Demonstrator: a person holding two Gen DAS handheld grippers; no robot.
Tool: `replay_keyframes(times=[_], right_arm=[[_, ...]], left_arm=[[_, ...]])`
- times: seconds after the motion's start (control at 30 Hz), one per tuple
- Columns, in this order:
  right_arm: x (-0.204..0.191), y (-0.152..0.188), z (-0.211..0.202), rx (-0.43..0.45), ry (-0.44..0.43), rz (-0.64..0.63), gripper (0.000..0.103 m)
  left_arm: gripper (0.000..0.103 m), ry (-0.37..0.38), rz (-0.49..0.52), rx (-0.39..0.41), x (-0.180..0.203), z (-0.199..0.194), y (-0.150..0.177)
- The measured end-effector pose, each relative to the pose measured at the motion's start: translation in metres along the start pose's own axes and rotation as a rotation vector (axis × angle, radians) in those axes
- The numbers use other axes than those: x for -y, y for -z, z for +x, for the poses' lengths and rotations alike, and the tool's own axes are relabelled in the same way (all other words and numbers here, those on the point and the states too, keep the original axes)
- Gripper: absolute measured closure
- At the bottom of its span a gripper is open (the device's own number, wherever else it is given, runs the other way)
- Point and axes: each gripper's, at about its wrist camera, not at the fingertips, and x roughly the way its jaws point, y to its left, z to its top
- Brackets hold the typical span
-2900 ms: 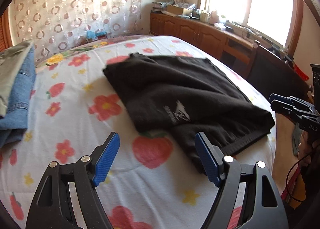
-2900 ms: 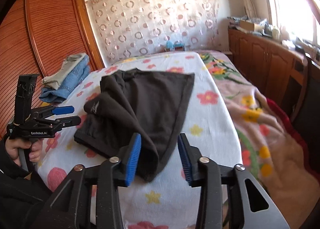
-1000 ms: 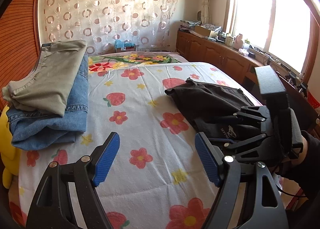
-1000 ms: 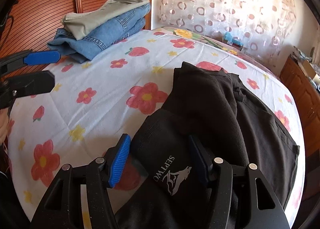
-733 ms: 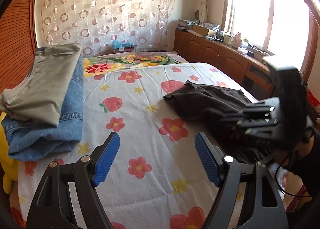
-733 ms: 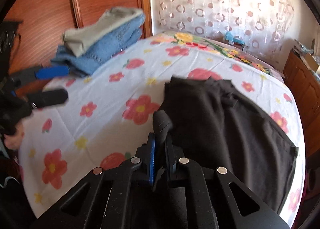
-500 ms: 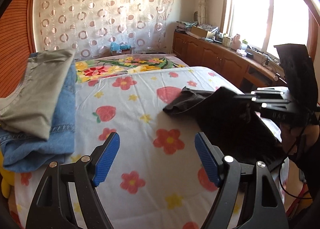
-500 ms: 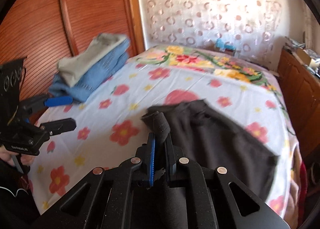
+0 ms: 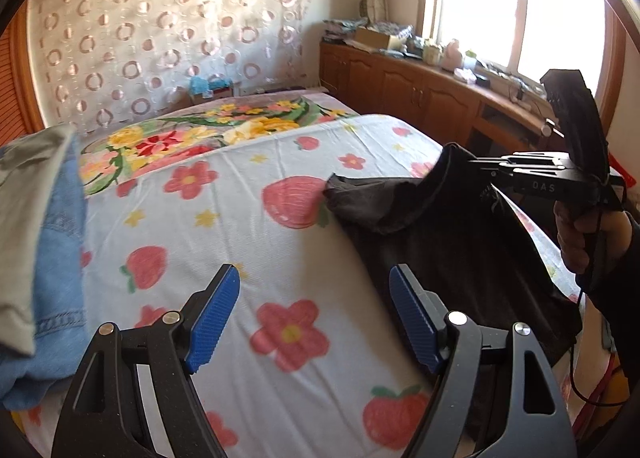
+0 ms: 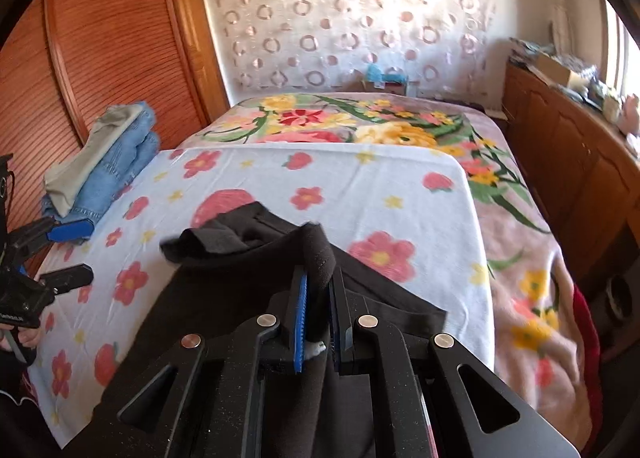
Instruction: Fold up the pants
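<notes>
- Black, soft knit fabric — the pants [image 10: 248,254] lie on the bed's [image 10: 400,177] flowered sheet, toward its near right corner, one thick edge lifted off the sheet.
- Right claw [image 10: 318,290] is clamped narrow on that raised edge, a roll of dark cloth bulging up between the blue pads; its jaws have just been closing, and cloth is pinched between them.
- Left claw [image 9: 314,314] hangs wide with nothing between its pads, over bare sheet just left of the pants.
- Handling, as I judge it: light, limp, not slippery, nothing fragile; it will drape and drag instead of holding shape, so one pinch pulls a sagging tent of cloth.
- Best hold looks like the thick hemmed or waistband edges and corners, one claw at each end, so the fold line stays straight.
- Against a second ago: the right claw stood half open astride the printed logo with the pants flat; now it has bitten and the edge is up.
- Left wrist view has swung too: the folded jeans [image 9: 60,258] and the grey garment [image 9: 28,217] on them now sit cropped at the far left.
</notes>
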Motion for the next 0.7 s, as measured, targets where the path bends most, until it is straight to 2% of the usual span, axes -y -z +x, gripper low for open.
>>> replay_keyframes(times=[0.1,0.13,0.27,0.47,0.7], right_arm=[[0.009,-0.001,-0.001,0.006,0.026,0.033,0.068],[0.01,-0.002,-0.005,0.012,0.028,0.042,0.065],[0.018,0.002,-0.013,0.023,0.031,0.068,0.065],[0.017,0.006,-0.013,-0.004,-0.005,0.07,0.064],[0.01,0.0,-0.009,-0.014,-0.037,0.044,0.064]], left_arm=[[0.025,0.013,0.018,-0.028,0.006,0.013,-0.007],[0.025,0.017,0.028,-0.039,0.009,0.019,-0.01],[0.025,0.025,0.066,-0.075,0.018,0.038,-0.018],[0.025,0.026,0.123,-0.114,0.03,0.065,-0.031],[0.025,0.002,0.126,-0.099,0.024,0.083,-0.05]])
